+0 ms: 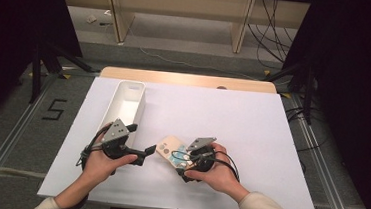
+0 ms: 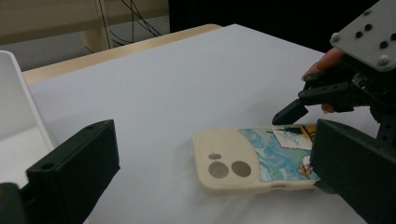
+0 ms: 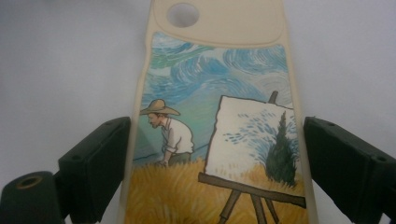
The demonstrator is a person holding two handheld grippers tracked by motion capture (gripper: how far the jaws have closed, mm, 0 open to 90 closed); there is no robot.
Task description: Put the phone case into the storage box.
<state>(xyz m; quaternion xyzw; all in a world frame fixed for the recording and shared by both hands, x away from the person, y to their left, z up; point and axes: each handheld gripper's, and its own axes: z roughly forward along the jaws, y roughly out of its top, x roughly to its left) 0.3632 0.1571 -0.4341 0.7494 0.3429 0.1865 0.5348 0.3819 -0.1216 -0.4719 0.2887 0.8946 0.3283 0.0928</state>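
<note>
Straddling phone case (image 3: pixel 219 140), contact perhaps unclear

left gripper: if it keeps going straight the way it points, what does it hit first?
Probably the phone case: it lies flat on the table ahead of the open left gripper, near its right-hand jaw. The right gripper sits beyond; depth is unclear.

The phone case (image 3: pixel 219 116) looks like smooth cream plastic, faintly glossy, with a printed painting on its back. The worktop (image 1: pixel 252 125) carries a matt white sheet, perhaps paper, over a pale wooden edge. The bin (image 1: pixel 139 88) is smooth white plastic. The jaws are matt black plastic.
</note>
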